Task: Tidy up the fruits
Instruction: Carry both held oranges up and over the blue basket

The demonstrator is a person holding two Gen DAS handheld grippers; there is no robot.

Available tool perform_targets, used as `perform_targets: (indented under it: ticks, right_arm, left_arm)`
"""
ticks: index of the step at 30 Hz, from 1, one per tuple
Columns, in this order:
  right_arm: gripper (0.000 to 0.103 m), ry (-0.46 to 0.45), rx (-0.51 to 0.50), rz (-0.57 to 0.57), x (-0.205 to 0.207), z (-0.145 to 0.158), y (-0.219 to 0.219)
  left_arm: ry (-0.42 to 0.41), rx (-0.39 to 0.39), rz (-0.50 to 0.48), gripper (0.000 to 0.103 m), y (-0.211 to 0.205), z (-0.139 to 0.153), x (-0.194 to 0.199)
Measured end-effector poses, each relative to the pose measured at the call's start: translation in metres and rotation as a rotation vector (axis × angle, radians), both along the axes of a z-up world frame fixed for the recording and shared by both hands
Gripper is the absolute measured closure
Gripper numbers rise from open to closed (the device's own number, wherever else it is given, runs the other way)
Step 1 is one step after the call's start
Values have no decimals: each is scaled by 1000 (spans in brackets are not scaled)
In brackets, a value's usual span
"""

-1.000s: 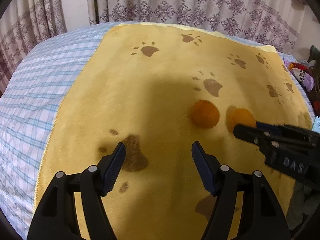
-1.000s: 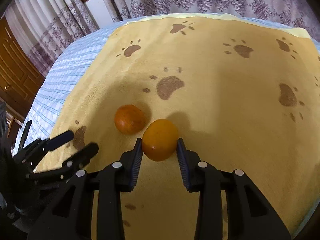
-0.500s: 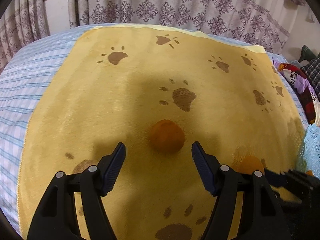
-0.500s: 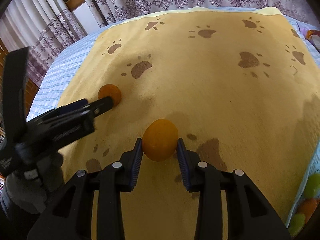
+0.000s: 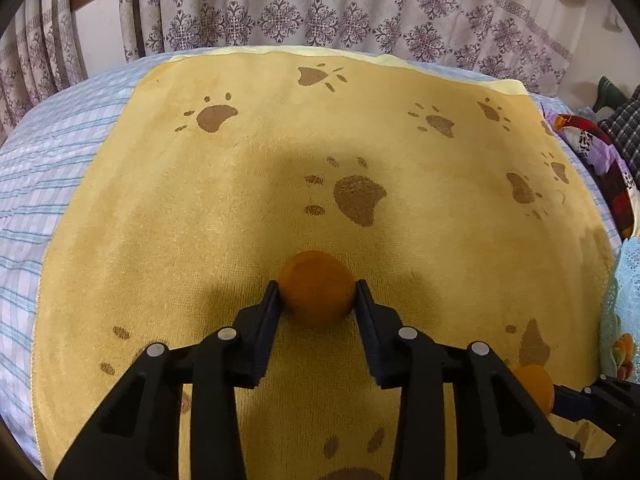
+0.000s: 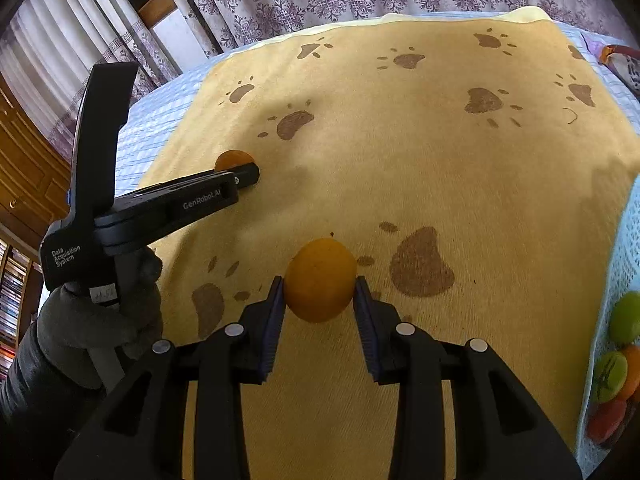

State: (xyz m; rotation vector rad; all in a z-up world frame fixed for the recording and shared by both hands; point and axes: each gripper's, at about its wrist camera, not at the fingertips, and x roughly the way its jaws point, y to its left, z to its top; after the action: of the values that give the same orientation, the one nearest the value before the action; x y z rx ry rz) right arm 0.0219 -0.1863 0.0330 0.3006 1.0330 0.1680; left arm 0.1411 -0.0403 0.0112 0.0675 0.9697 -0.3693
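Each gripper is clamped on an orange — your left gripper [image 5: 316,294] on the darker orange [image 5: 316,286] low over the blanket [image 5: 160,220], your right gripper [image 6: 319,290] on the lighter orange [image 6: 320,280] — so squeeze unevenly and round fruit may roll away.

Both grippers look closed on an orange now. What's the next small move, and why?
Probably lift the left gripper straight up: its fingers already press both sides of the darker orange, which seems to rest on the yellow blanket. The right gripper already holds its orange.
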Motion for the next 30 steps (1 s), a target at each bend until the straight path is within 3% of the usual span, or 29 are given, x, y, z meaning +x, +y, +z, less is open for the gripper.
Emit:
perform_targets:
  ticks: [15, 30]
  right_arm:
    - [67, -18, 9, -27, -31, 9, -10]
    - [67, -61, 18, -53, -79, 30, -31]
  left_arm:
    - [-23, -15, 14, 65, 18, 26, -56]
    - [-57, -26, -84, 65, -4, 58, -143]
